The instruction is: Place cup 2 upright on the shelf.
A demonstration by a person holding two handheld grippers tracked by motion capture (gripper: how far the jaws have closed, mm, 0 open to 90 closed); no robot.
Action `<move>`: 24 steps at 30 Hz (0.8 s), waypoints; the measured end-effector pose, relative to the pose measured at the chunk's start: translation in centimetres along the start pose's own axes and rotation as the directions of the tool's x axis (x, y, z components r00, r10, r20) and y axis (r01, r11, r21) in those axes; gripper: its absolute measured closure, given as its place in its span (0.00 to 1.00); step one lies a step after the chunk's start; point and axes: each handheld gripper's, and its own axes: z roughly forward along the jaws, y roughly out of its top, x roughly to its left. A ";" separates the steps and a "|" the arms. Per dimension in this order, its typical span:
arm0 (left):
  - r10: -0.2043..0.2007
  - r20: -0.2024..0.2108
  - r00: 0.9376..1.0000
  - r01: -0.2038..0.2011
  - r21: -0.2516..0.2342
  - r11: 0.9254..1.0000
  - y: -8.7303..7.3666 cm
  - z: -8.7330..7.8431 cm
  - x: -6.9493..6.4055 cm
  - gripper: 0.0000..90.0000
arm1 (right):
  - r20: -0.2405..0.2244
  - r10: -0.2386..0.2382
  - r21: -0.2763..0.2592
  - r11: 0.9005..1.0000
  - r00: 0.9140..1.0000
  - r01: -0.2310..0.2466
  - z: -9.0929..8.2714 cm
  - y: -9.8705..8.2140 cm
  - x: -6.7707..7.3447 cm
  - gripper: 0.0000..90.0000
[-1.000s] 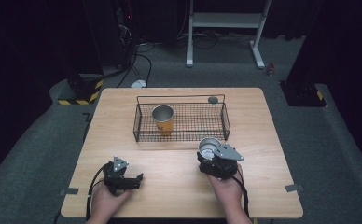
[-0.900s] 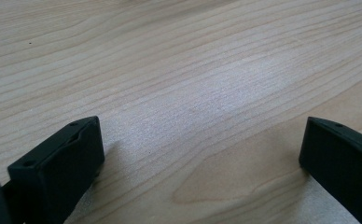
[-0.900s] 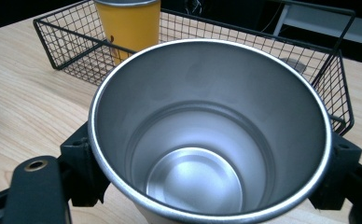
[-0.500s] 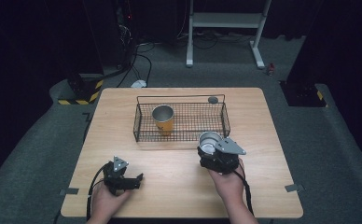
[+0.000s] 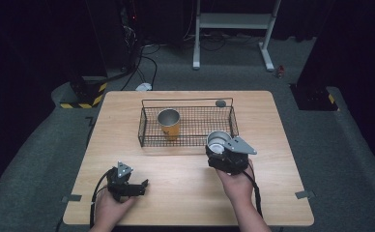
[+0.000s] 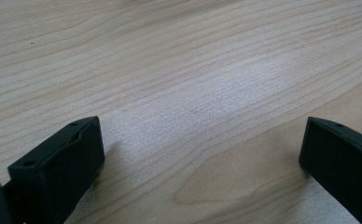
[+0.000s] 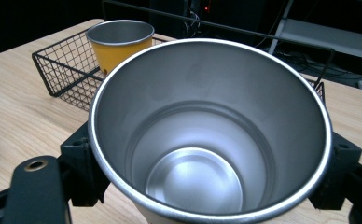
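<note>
My right gripper (image 5: 220,151) is shut on a steel cup (image 5: 218,140) and holds it just in front of the wire basket (image 5: 151,138), near its right end. In the right gripper view the steel cup (image 7: 207,135) gapes open and empty between the two jaws. An orange cup with a steel rim (image 5: 168,122) stands upright in the left half of the basket; the orange cup (image 7: 118,39) also shows beyond the held one. My left gripper (image 5: 142,186) rests on the table at the front left, open, with bare wood between its fingers (image 6: 62,163).
The wooden table (image 5: 282,174) has a small dark round object (image 5: 220,103) behind the basket's far right corner. A white metal stand (image 5: 234,29) and cables lie on the floor behind. Tape marks (image 5: 304,195) sit near the front corners.
The right gripper has carried the steel cup a little forward, toward the basket. The left gripper has stayed put.
</note>
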 end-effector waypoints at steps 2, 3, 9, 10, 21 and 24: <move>0.000 0.000 1.000 0.000 -0.001 1.000 0.0 0.0 0.0 0.00 | 0.005 -0.003 -0.003 1.000 1.000 0.003 0.0 0.2 -0.2 0.20; 0.002 0.000 1.000 -0.002 -0.001 1.000 0.0 0.0 0.0 0.00 | 0.005 0.002 -0.003 1.000 1.000 -0.002 0.1 0.2 -0.3 0.20; 0.004 -0.001 1.000 -0.004 0.000 1.000 0.0 0.0 0.0 0.00 | 0.011 0.009 -0.013 1.000 1.000 -0.008 0.2 1.1 -0.7 0.20; 0.003 -0.001 1.000 -0.003 -0.001 1.000 0.0 0.0 0.0 0.00 | 0.012 0.004 -0.017 1.000 1.000 -0.003 0.3 1.3 -0.8 0.20; 0.001 0.000 1.000 -0.001 -0.001 1.000 0.0 0.0 0.0 0.00 | 0.034 0.016 -0.014 1.000 0.999 -0.016 1.2 2.4 -1.5 0.20; -0.005 0.001 1.000 0.005 -0.001 1.000 0.0 0.0 0.0 0.00 | 0.039 0.002 -0.015 1.000 0.999 -0.002 1.4 3.0 -1.5 0.20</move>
